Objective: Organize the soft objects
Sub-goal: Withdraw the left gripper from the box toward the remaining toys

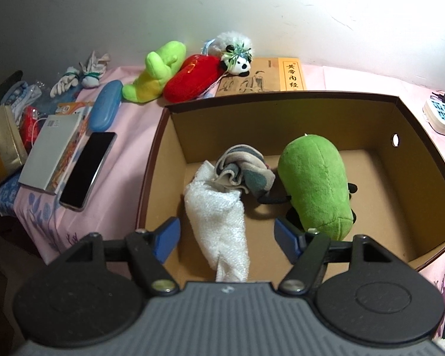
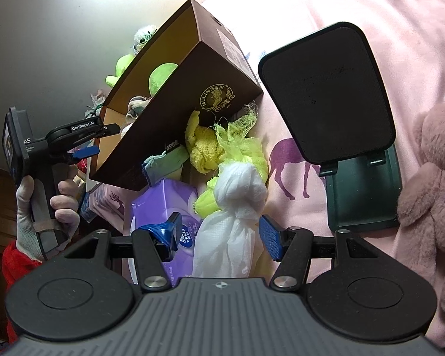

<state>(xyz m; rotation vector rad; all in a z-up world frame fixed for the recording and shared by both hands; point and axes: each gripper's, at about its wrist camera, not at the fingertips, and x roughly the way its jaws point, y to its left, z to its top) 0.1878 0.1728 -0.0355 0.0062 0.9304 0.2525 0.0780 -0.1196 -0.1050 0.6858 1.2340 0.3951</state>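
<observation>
The left gripper (image 1: 227, 238) hung spread over the cardboard box (image 1: 281, 103), its blue pads clear of the white towel (image 1: 219, 222) lying between them. Beside the towel in the box lay a grey cloth (image 1: 243, 172) and a green plush (image 1: 317, 187). The right gripper (image 2: 219, 235) also stood spread, a knotted white cloth (image 2: 237, 204) loose between its pads, outside the box.

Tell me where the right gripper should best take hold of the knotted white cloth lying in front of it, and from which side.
Probably just below the knot, on the narrow neck of the knotted white cloth. The bundle lies lengthwise toward the right gripper, whose open jaws already straddle it, so coming straight forward and down from the near end fits. The knot's bulge should keep it from slipping out; the yellow mesh cloth beside it could get caught too.
</observation>
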